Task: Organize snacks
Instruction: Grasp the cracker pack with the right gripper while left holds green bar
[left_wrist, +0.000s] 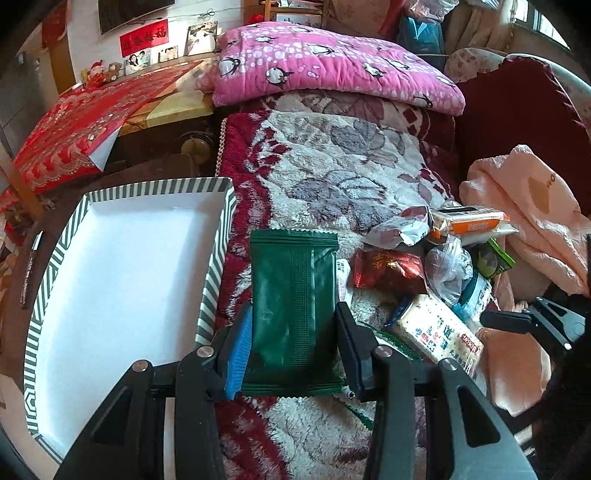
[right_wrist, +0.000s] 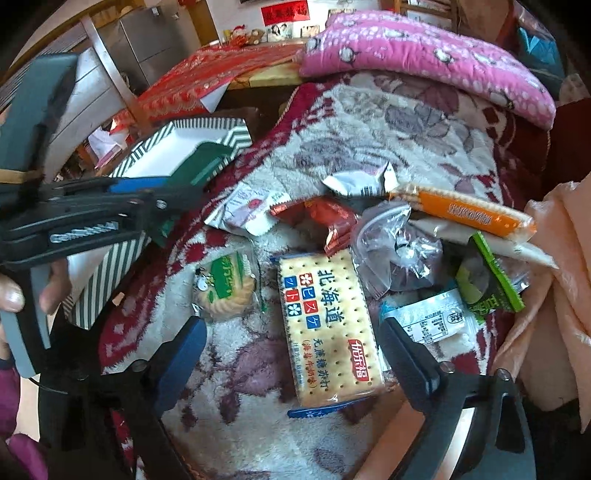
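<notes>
A plush floral blanket in cream and dark red covers the surface, with a pink penguin-print quilt folded at its far end and a peach cloth bunched on the right. Beyond, a red patterned cloth drapes a wooden table, with photographs and a red banner on the white wall. Daylight enters through a window at upper right.

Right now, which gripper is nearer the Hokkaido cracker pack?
Right. The right gripper has open jaws straddling the cracker pack; the left gripper is off beside it, shut on the green packet.
</notes>
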